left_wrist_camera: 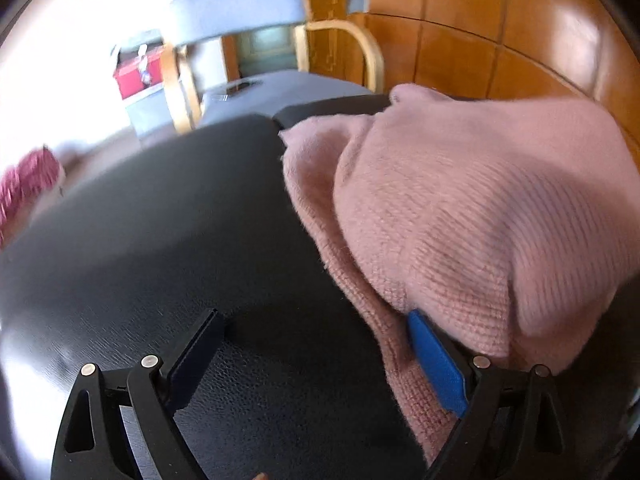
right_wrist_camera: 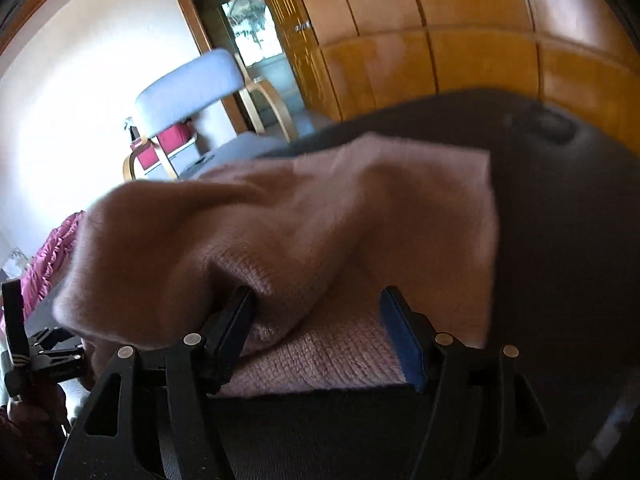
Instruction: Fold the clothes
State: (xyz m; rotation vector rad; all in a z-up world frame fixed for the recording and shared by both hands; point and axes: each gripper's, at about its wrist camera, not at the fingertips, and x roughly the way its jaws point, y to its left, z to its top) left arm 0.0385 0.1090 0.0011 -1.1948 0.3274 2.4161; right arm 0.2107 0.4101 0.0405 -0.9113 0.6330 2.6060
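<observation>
Black leather-grain tabletop (left_wrist_camera: 160, 240), slightly glossy, filling the lower part of both views. Beyond its far edge: a chair (left_wrist_camera: 236, 12) with grey padded back and bent pale-wood arms, seat grey. Behind that, a warm wooden panelled wardrobe (left_wrist_camera: 500, 28) with a metal door handle, and an open doorway (right_wrist_camera: 248, 36) in a white wall. Red box (left_wrist_camera: 134, 78) on a low shelf at far left; ruffled magenta fabric (left_wrist_camera: 24, 188) at left edge, blurred.

Pink knit sweater (left_wrist_camera: 460, 216) bunched on the table's right half in the left wrist view, lying partly flat, partly lifted in a loose hump. Long axis hard to fix; the visible bulk running away from the cameras toward the far table edge, with a squared corner at the far right in the right wrist view. Ribbed band nearest the right wrist camera.

Left gripper (left_wrist_camera: 316, 344) spread wide over bare table, blue-padded finger tucked against the sweater's edge, other finger clear of it. Right gripper (right_wrist_camera: 320, 324) spread wide too, knit lying between both fingers, nothing pinched.

No brands, labels or legible writing seen.
</observation>
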